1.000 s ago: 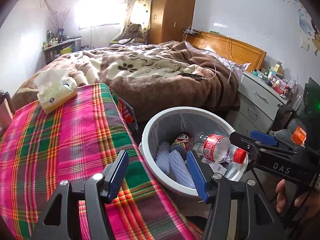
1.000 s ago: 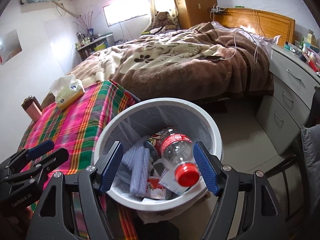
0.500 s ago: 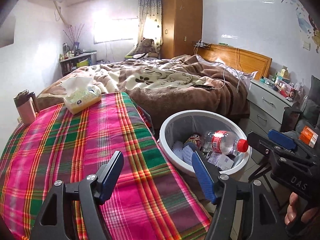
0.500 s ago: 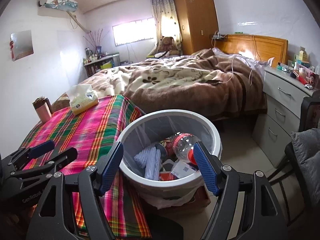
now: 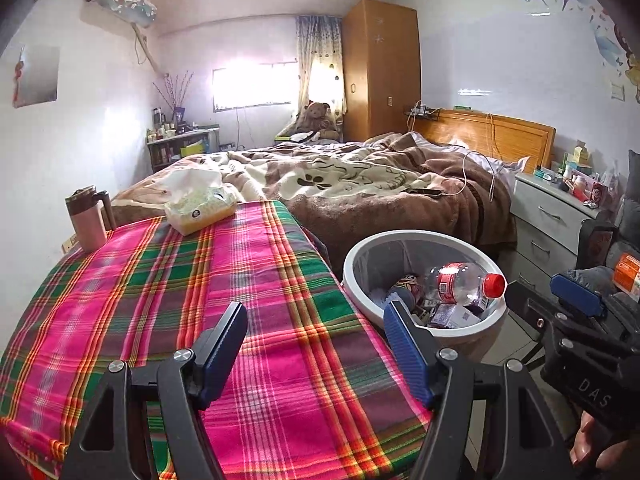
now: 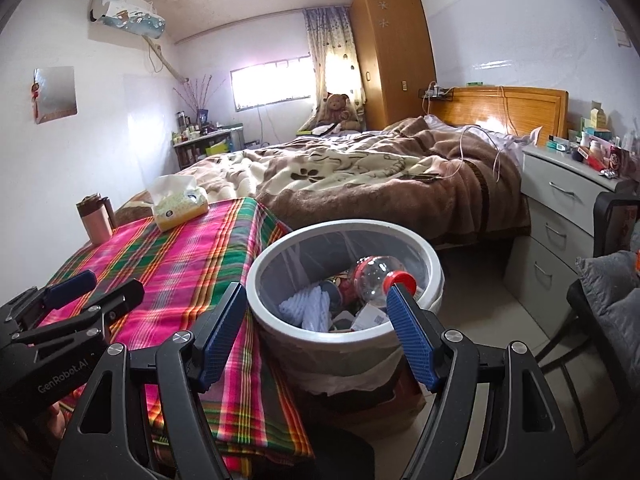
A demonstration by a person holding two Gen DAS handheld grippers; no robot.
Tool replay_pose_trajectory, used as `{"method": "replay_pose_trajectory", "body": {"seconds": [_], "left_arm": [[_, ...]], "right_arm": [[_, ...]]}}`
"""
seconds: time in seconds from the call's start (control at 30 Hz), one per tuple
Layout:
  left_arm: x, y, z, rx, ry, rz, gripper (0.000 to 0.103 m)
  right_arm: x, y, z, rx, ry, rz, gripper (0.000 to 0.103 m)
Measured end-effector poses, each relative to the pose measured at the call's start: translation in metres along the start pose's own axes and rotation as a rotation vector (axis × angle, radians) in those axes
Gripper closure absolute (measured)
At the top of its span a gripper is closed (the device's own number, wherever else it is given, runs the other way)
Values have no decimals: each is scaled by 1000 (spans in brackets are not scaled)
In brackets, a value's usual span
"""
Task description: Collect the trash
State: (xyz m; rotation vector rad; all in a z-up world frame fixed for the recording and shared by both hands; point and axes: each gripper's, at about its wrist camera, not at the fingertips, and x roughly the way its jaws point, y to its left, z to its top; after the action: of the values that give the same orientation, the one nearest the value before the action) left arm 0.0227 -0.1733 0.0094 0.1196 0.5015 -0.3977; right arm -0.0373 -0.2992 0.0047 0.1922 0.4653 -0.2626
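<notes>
Both tools released and holding nothing: left tool (image 5: 314, 354) with jaws wide apart above the worktop covered with pink and green plaid cloth (image 5: 160, 300); right tool (image 6: 318, 338) with jaws wide apart just in front of the round white trash bin with thin plastic liner (image 6: 280, 320).

Task judged almost done. Already inside the bin, on the floor just beside the worktop: clear plastic bottle with red cap and red label (image 5: 464, 284), white foam net sleeves (image 6: 306, 306), a printed can or figure with a face (image 5: 406, 285), some small paper cartons (image 5: 450, 316). On the cloth, only a yellow soft pack of tissues (image 5: 198, 208) and a pink tumbler with brown lid (image 5: 86, 220), both at the far edge, probably not trash. No loose trash visible on the cloth in either view; maybe nothing left to pick. Floor behind the bin mostly hidden.

Readable writing: "DAS" on the body of the right tool in the left wrist view, "GenRobot.AI" on the body of the left tool in the right wrist view. Print on the bottle label and on the tissue pack too small to read.
</notes>
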Motion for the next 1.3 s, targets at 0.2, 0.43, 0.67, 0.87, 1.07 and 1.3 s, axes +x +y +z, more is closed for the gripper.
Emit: {"method": "replay_pose_trajectory", "body": {"seconds": [0.2, 0.43, 0.67, 0.87, 1.07, 1.3], "left_arm": [[-6, 8, -6, -22, -3, 21, 33], [-5, 12, -9, -33, 9, 30, 33], [-6, 13, -11, -35, 10, 34, 33], [-7, 13, -11, -34, 11, 34, 33], [-7, 12, -11, -34, 8, 33, 33], [-8, 14, -11, -35, 9, 35, 33]], "right_arm": [[-3, 2, -3, 13, -2, 13, 29], [-7, 6, -4, 14, -8, 12, 29], [-7, 8, -4, 8, -6, 11, 29], [-7, 9, -4, 9, -4, 14, 29], [-8, 10, -4, 8, -1, 12, 29], [-8, 11, -3, 9, -1, 11, 29]]}}
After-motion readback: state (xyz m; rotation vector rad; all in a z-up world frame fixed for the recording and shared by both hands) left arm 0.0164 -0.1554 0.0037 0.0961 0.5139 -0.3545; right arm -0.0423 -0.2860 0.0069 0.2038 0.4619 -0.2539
